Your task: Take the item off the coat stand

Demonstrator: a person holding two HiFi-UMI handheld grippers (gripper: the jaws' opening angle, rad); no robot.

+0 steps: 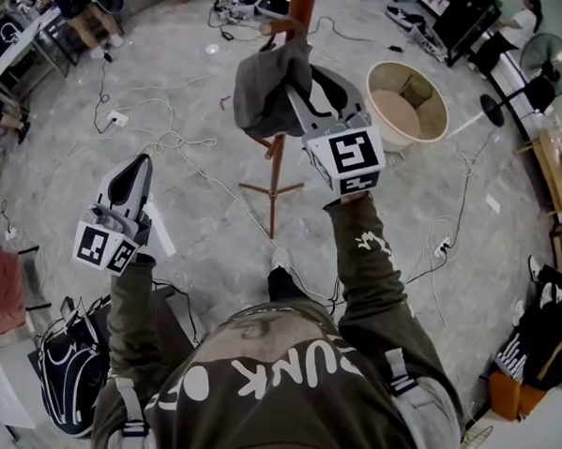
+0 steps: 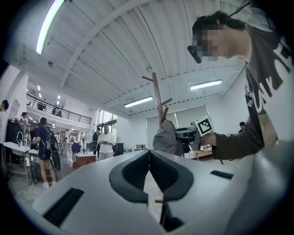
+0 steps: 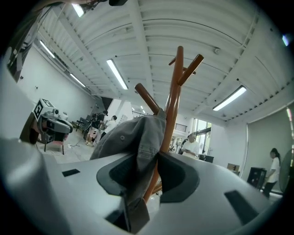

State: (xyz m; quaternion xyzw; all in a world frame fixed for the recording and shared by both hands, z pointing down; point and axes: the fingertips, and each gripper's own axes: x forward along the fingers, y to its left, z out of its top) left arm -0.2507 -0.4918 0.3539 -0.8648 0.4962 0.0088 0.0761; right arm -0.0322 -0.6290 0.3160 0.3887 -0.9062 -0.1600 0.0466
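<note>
Where it hangs, the right gripper (image 3: 150, 159) pinches the cap (image 3: 126, 137)

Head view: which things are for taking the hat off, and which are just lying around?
For the job: grey cap, coat stand, right gripper pinching the cap.
Just lying about: round tub, black bag, floor cables, standing fan, left gripper.

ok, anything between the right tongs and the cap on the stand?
Nothing visible. The right tongs are shut on the grey cap, which hangs on a peg of the coat stand; its pole shows just behind the fabric.
</note>
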